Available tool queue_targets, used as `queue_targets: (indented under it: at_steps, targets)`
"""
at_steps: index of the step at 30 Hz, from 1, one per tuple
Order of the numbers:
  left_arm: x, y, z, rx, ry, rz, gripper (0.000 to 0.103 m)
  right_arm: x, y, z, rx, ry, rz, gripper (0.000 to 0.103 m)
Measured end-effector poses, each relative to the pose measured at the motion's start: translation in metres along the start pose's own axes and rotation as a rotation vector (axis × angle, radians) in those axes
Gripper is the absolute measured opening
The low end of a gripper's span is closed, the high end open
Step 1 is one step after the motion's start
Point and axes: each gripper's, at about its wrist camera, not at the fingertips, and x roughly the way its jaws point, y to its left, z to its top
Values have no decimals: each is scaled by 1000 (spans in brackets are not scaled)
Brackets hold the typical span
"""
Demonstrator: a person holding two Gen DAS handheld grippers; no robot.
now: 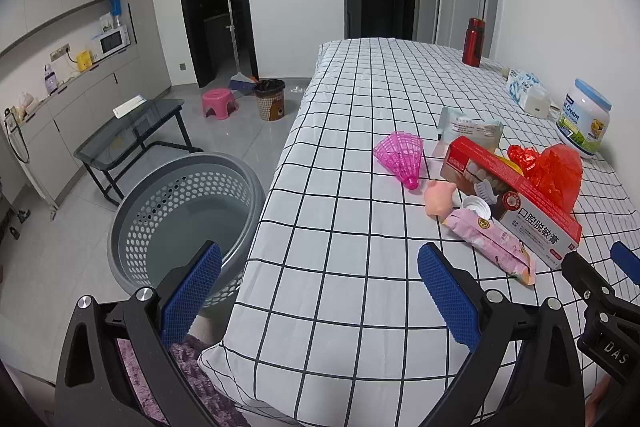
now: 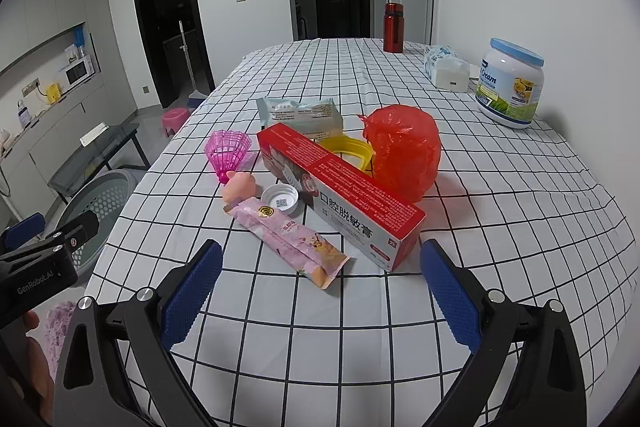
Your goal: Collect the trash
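Trash lies grouped on the checked tablecloth (image 2: pixel 360 327): a red toothpaste box (image 2: pixel 340 187) (image 1: pixel 516 191), a pink snack wrapper (image 2: pixel 288 239) (image 1: pixel 492 245), a white bottle cap (image 2: pixel 280 199), a pink pig toy (image 2: pixel 238 187) (image 1: pixel 438 197), a pink shuttlecock (image 2: pixel 226 153) (image 1: pixel 400 155), a red plastic bag (image 2: pixel 404 151) (image 1: pixel 552 171), a pale wipes packet (image 2: pixel 300 113) and a yellow piece (image 2: pixel 348 147). My right gripper (image 2: pixel 320 283) is open and empty, just short of the wrapper and box. My left gripper (image 1: pixel 320 287) is open and empty over the table's left edge.
A grey perforated basket (image 1: pixel 180 219) stands on the floor left of the table. A small lined bin (image 1: pixel 270 99), pink stool (image 1: pixel 218 103) and glass side table (image 1: pixel 132 131) stand farther back. A red flask (image 2: pixel 394 27), tissue pack (image 2: pixel 444 65) and milk-powder tub (image 2: pixel 510 83) stand at the far right.
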Motion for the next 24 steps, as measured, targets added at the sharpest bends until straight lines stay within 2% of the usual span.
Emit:
queue_targets:
  at_steps: [24]
  targets:
    - [-5, 2, 0, -8, -9, 1, 97, -4, -2, -1, 20, -16, 12, 94]
